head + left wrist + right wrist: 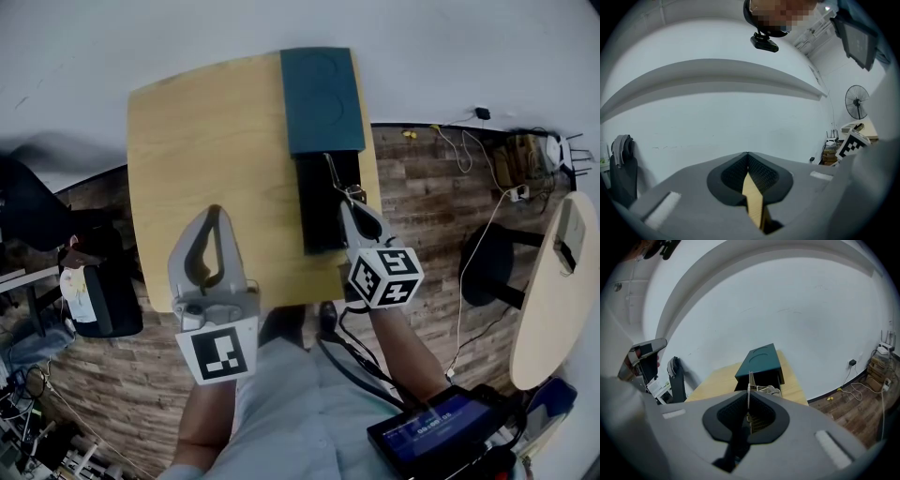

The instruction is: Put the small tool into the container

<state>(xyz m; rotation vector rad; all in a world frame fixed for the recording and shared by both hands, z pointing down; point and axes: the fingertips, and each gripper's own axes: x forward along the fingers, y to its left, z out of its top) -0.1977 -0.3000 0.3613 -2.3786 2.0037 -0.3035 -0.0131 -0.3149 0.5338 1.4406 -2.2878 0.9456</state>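
Clearance at the container
Teal lid (321, 98) covered the black container's (319, 220) far half; the near half stood open, my right gripper (353, 202) and its small tool (336, 173) above it. The table (206, 141) to the left lay free under my left gripper (214, 246).

Head view overhead — right gripper view shares container (322, 103).

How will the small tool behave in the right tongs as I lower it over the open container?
The small tool looks thin and metallic, so it is probably stiff and light. The right tongs pinch only its near end, so it may pivot or slip. Being slender, it would likely fall flat in the container, not stand.
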